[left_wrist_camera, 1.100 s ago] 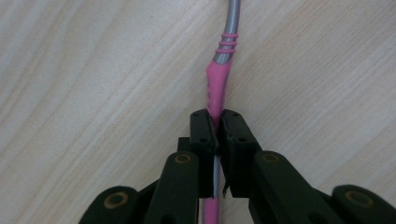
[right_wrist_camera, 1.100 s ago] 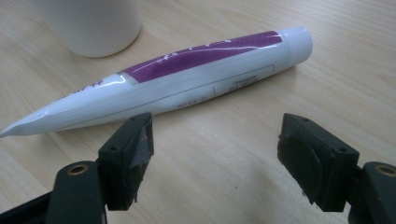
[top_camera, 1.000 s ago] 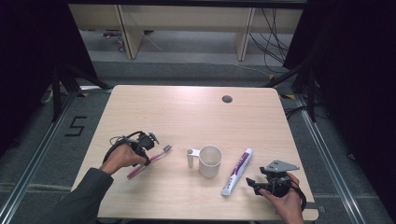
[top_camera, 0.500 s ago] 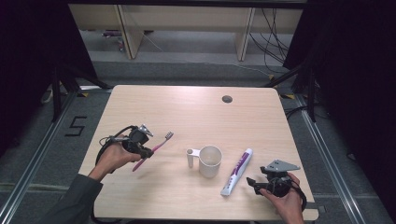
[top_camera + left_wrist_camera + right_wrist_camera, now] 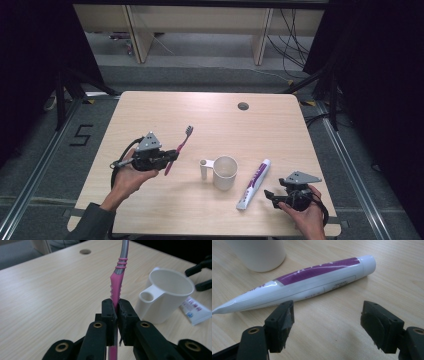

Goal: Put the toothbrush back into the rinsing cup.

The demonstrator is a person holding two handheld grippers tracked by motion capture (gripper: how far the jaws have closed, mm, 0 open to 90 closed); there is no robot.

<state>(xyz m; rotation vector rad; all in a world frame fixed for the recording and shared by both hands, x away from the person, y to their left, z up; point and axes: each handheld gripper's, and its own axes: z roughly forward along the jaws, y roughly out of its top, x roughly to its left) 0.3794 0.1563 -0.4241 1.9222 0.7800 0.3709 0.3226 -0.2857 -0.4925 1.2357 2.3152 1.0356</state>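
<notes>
While the left tool (image 5: 170,156) clamps the pink-handled grey-necked toothbrush (image 5: 179,148) above the pale wooden tabletop (image 5: 260,125), left of the white plastic handled cup (image 5: 223,172), the right tool (image 5: 270,196) rests open beside the purple-and-white toothpaste tube (image 5: 254,183).

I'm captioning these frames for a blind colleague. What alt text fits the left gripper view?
The left gripper is shut on the pink handle of a toothbrush, which rises off the wooden table. A white mug stands to the right, a toothpaste tube beyond it.
</notes>
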